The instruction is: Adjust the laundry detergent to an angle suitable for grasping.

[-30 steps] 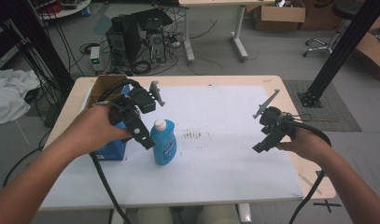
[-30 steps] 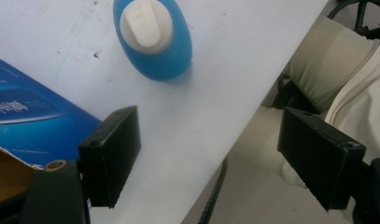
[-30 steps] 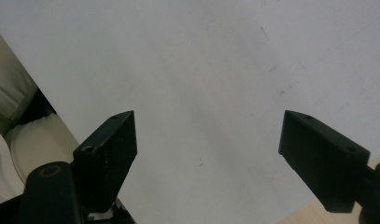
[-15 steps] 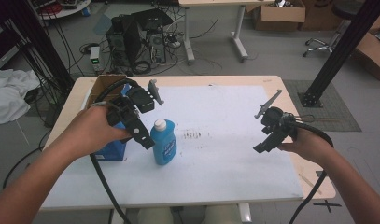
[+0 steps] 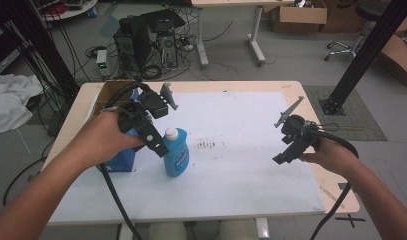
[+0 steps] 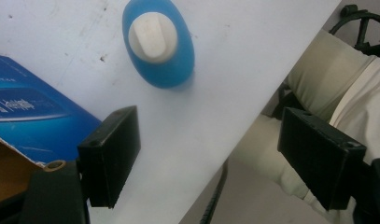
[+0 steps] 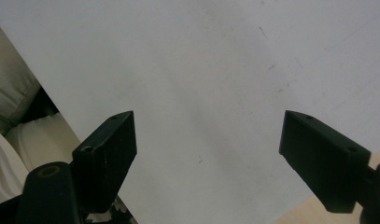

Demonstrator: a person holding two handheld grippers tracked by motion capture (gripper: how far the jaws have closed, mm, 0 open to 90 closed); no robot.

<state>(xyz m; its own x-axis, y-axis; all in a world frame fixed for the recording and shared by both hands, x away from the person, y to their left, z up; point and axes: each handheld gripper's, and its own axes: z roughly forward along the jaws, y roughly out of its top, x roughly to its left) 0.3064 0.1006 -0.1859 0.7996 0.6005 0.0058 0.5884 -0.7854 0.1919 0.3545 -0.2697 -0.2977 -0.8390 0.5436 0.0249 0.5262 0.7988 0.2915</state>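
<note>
While angled down, left tool hovers seemingly beside bottle.

My desk has a pale wood top with a white sheet over most of it. Beyond its far edge I see grey floor, 2 computer towers in tangled cables, another desk's white legs, cardboard boxes and, past the right edge, a black post.
</note>
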